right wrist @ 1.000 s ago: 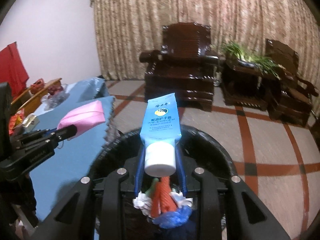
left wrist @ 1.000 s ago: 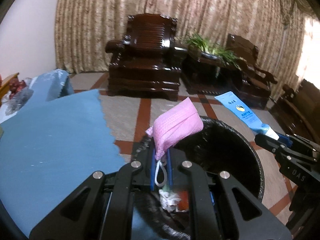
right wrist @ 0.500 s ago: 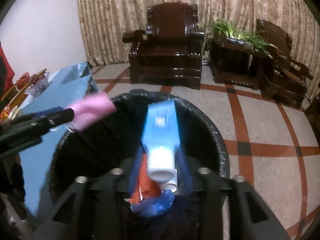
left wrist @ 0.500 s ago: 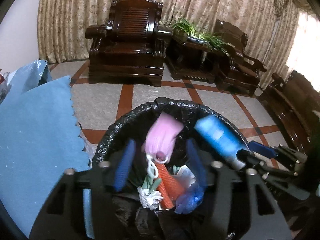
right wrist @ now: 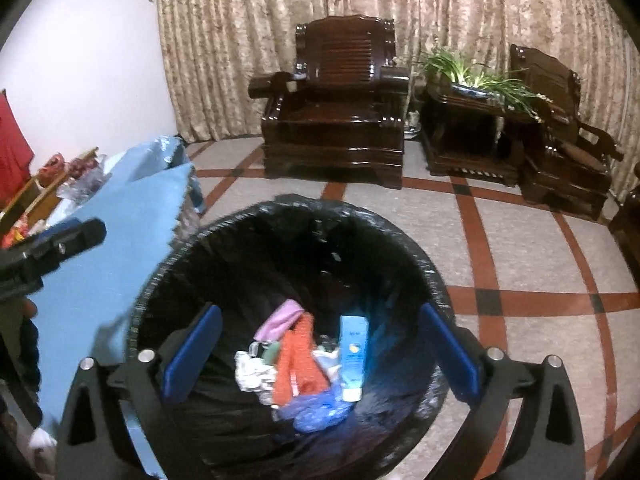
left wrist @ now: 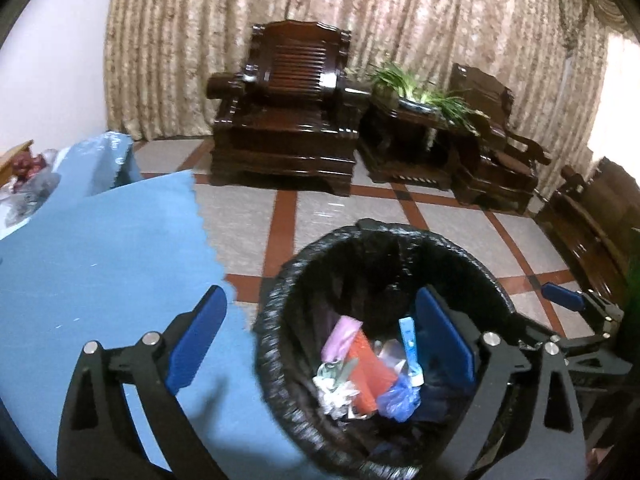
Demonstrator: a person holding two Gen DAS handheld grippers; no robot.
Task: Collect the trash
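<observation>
Both pieces of trash have dropped since a second ago: the pink pouch (right wrist: 280, 318) that was pinched in the left tongs (left wrist: 320, 348) and the blue tube (right wrist: 353, 354) that was pinched in the right tongs (right wrist: 320, 354) now lie at the bottom of the black-lined bin (right wrist: 400, 248). Half a second ago they were blurred, mid-fall; now they are at rest among an orange wrapper (right wrist: 298, 364), crumpled white paper (right wrist: 250, 372) and a blue plastic bag (right wrist: 316, 412).

Both pairs of tongs are spread wide and hold nothing. Seen along the right tongs, the pouch lies ahead and slightly left of centre between the blue fingers, the tube ahead and slightly right (its white cap pointing back toward the tongs). The left tongs hang off to the left of the right pair, above the edge of a blue tablecloth (left wrist: 100, 272), with their right finger over the bin's mouth.

What could go wrong, as I judge it: the right finger of the left pair sits close to the loose bin liner, so pulling away carelessly could snag the plastic and drag it inward. The two pairs of tongs are also near each other over the bin, and could knock together when withdrawing.
</observation>
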